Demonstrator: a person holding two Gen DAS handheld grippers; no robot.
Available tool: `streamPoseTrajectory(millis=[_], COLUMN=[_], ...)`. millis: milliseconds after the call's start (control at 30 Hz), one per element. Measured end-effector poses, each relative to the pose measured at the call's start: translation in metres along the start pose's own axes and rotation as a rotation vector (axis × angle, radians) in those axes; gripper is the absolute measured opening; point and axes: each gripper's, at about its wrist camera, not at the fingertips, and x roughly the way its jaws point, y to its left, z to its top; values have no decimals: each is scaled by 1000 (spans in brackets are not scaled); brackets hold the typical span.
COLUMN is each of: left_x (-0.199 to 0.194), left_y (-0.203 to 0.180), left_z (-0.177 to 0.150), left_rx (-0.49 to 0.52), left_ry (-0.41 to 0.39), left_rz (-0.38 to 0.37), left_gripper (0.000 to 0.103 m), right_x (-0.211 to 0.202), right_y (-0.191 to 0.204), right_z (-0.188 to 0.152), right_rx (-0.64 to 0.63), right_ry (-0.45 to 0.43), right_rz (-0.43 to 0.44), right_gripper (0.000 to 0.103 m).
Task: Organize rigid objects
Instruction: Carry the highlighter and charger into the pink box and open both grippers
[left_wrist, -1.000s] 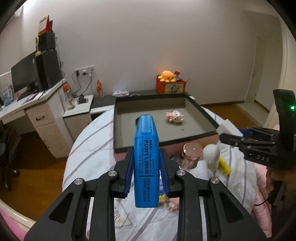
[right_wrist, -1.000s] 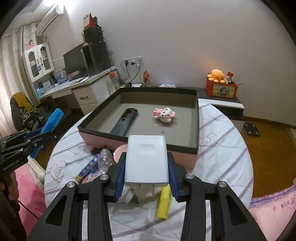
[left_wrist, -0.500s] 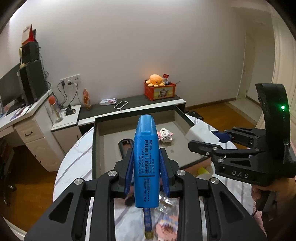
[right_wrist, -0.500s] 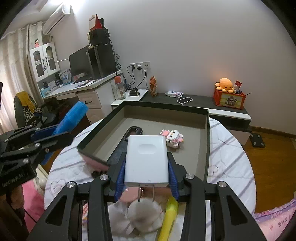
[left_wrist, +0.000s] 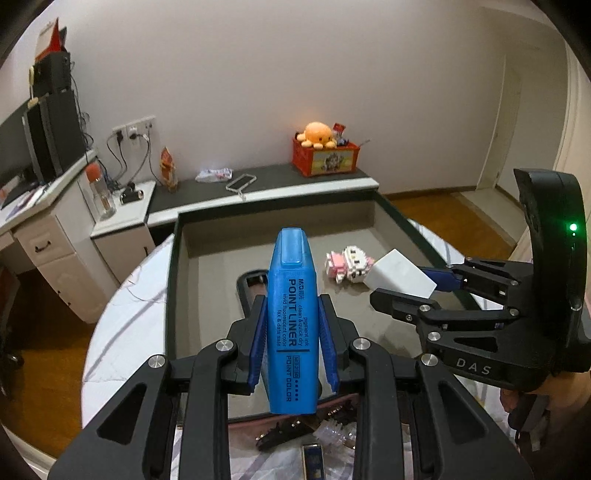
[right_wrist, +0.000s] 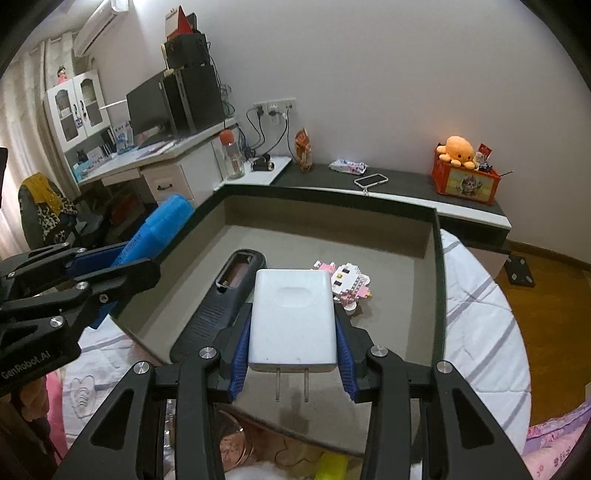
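My left gripper (left_wrist: 293, 347) is shut on a blue highlighter (left_wrist: 291, 314), held upright over the near part of a dark open box (left_wrist: 171, 280). My right gripper (right_wrist: 291, 354) is shut on a white charger plug (right_wrist: 293, 314), prongs toward the camera, also over the box (right_wrist: 437, 280). In the left wrist view the right gripper (left_wrist: 413, 284) holds the plug (left_wrist: 399, 273) at the right. In the right wrist view the highlighter (right_wrist: 155, 232) shows at the left. Inside the box lie a black remote (right_wrist: 221, 306) and a pink brick figure (right_wrist: 347, 280).
The box sits on a round table with a striped white cloth (right_wrist: 480, 325). Small loose items lie on the cloth at the near edge (left_wrist: 314, 435). A yellow highlighter (right_wrist: 332, 465) lies below the right gripper. A desk and low shelf stand behind.
Both grippers have moved forward over the box with their objects still held. The box now fills more of both views.
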Motion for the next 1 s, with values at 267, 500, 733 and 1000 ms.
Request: streamPoseTrajectory(millis=[267, 500, 733, 1000], left_x=[33, 31, -18, -88], left_y=[-10, -15, -17, -17], left_z=[-9, -16, -21, -45], left_rx=[15, -14, -36, -67], left_ry=[62, 65, -36, -151], left_rz=[-13, -11, 33, 159], left_gripper=[27, 41, 89, 103], right_x=[21, 15, -26, -105], right_y=[-7, -7, 0, 25], right_z=[-9, -12, -12, -30], right_rx=[16, 31, 44, 33], right_ry=[65, 65, -28, -201], right_rz=[-43, -46, -104, -138], right_gripper=[41, 42, 79, 81])
